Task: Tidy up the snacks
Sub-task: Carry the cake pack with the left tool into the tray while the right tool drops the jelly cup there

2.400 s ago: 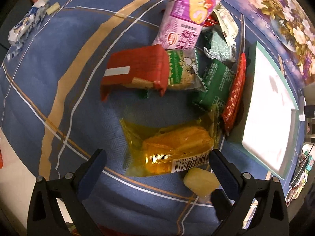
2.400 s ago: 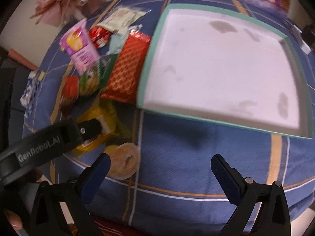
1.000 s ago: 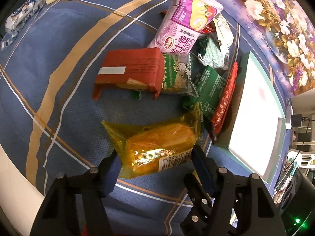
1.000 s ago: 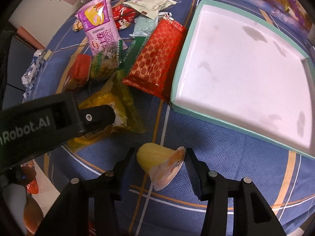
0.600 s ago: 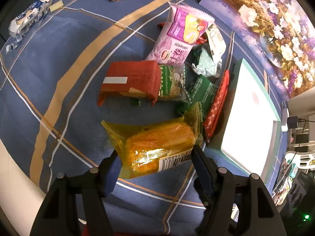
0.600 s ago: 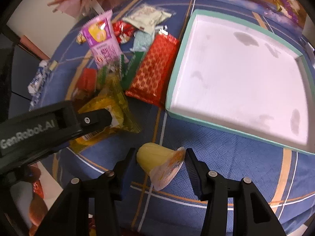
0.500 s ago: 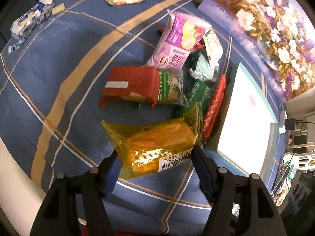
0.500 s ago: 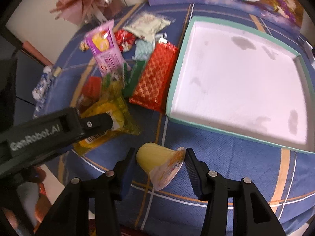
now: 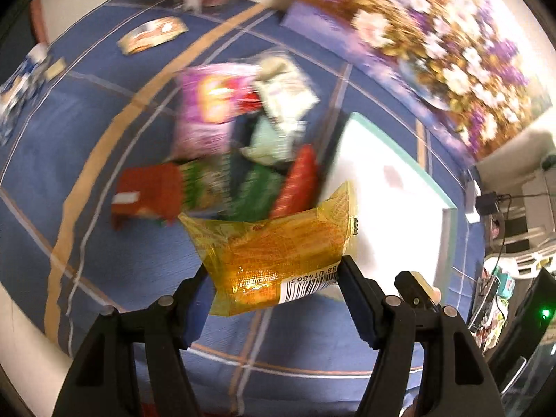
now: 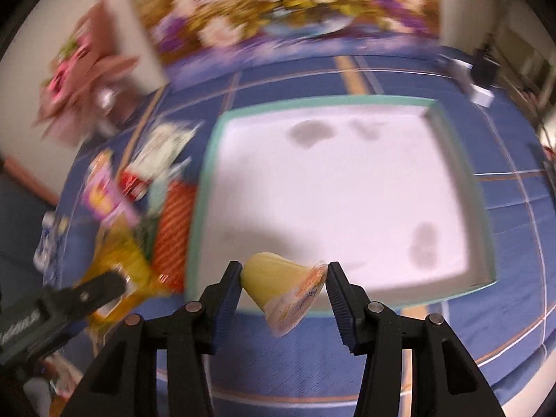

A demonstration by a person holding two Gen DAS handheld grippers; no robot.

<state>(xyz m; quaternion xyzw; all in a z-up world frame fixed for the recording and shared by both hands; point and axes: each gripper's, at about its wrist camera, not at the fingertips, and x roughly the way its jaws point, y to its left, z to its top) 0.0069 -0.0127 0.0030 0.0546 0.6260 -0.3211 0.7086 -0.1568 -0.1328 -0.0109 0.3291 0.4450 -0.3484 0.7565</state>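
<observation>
My left gripper (image 9: pixel 272 279) is shut on a yellow-orange snack packet (image 9: pixel 278 246) and holds it in the air above the blue tablecloth, near the left edge of the white tray (image 9: pixel 399 215). My right gripper (image 10: pixel 283 286) is shut on a yellow jelly cup (image 10: pixel 283 286), held over the tray's near rim (image 10: pixel 434 297). The left gripper and its packet (image 10: pixel 114 264) show blurred at the lower left of the right wrist view. The tray's inside holds no snacks.
A pile of snack packets lies left of the tray: a pink bag (image 9: pixel 208 107), a red box (image 9: pixel 149 191), green packets (image 9: pixel 253 191) and a red patterned packet (image 10: pixel 173 229). A flower painting (image 10: pixel 278 3) stands behind the tray. A lone packet (image 9: pixel 151 34) lies far back.
Both grippers have lifted their snacks off the cloth and moved toward the tray. The jelly cup is now over the tray's near rim. Both views are motion blurred.
</observation>
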